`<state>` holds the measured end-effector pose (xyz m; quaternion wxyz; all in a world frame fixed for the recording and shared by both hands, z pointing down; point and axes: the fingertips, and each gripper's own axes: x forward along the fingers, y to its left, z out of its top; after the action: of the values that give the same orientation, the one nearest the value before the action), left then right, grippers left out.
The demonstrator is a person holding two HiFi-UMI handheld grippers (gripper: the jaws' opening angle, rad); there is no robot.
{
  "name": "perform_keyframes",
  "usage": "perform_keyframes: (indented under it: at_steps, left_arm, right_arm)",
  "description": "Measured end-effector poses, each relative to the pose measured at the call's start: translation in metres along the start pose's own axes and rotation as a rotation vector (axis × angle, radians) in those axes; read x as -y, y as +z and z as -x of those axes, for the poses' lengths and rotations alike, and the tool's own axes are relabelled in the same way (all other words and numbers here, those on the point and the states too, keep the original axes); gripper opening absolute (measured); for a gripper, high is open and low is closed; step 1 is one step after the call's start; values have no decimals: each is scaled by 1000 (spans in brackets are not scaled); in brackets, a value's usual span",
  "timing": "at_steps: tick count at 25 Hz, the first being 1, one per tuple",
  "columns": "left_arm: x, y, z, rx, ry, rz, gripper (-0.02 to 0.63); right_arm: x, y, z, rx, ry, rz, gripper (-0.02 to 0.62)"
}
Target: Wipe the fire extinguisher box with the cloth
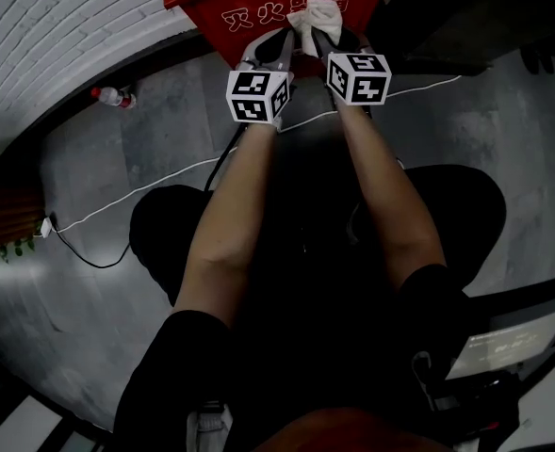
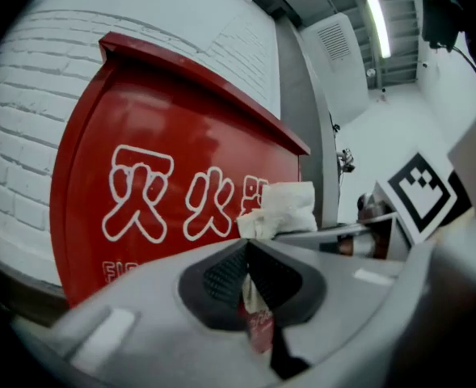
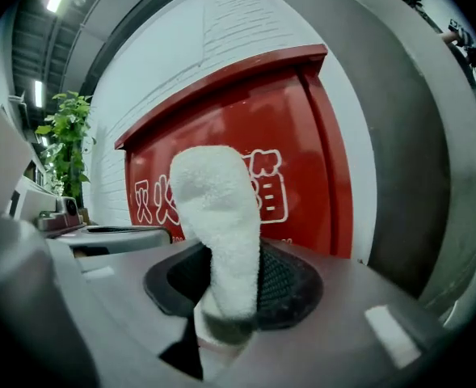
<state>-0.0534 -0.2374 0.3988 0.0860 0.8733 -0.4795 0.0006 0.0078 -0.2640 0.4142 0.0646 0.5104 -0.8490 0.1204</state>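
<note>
Red fire extinguisher box (image 3: 302, 160) with white characters; white cloth (image 3: 217, 208); white brick wall (image 1: 51, 17); grey floor (image 1: 503, 130).

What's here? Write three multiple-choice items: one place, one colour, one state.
1. The bottle lies: A on the floor by the wall; B on the box; C in a hand.
2. The fire extinguisher box is: A green; B red; C yellow.
3. The right tongs are: A open, empty; B shut on the cloth; C out of view.
1 A, it rests on grey floor beside the wall; 2 B, its front shows red; 3 B, white cloth is pinched between them.
</note>
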Motion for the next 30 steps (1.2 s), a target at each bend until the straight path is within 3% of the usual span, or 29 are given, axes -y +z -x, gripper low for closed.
perform_keyframes:
  at_steps: [13, 16, 22, 25, 30]
  left_arm:
    - [23, -19, -24, -29, -41, -10, 0]
    - [18, -16, -17, -29, -30, -10, 0]
    - [-17, -11, 12, -28, 36, -25, 0]
    - [-44, -13, 43, -15, 112, 16, 0]
    - [-83, -22, 88, 13, 235, 90, 0]
  right_arm:
    - [81, -7, 22, 17, -121, -98, 129]
    - [86, -7, 24, 15, -141, -98, 129]
    - [108, -14, 38, 55, -234, -224, 121]
    - [76, 2, 44, 138, -163, -166, 120]
    - [-9, 36, 33, 232, 56, -43, 120]
